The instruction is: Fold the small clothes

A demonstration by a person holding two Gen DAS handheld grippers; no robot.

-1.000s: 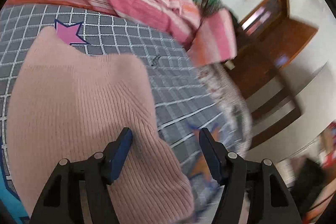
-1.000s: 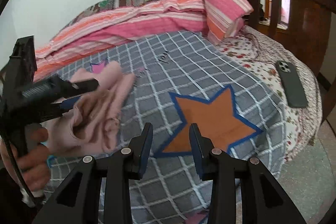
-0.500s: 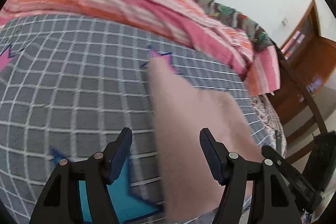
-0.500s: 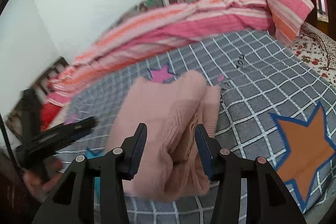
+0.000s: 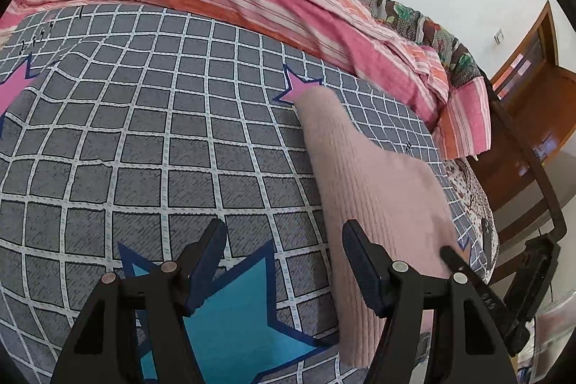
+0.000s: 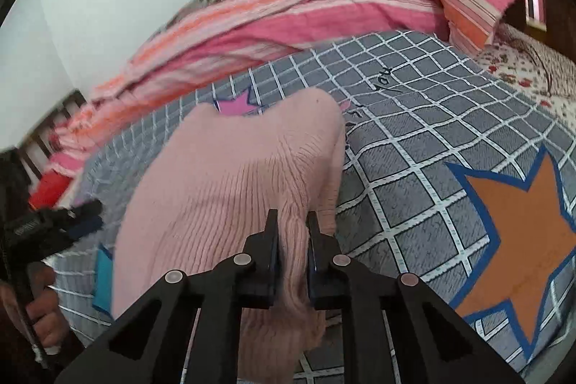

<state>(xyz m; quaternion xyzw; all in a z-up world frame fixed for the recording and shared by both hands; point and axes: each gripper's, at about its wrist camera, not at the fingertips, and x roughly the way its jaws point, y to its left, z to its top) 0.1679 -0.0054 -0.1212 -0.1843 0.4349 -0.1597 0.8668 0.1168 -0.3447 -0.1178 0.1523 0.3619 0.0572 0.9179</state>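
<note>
right gripper (image 6: 292, 236): clamped on pink sweater (image 6: 230, 175) | left gripper (image 5: 284, 261): jaws apart, holding nothing | checked bedspread (image 5: 144, 139) underneath

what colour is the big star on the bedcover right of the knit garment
Orange with a blue outline; clearest in the right wrist view, beside the pink knit garment.

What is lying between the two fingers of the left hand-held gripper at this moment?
Only bedcover: the left wrist view shows the grey checked bedcover and its blue star between the open left hand-held gripper. The pink knit garment lies beside it.
</note>
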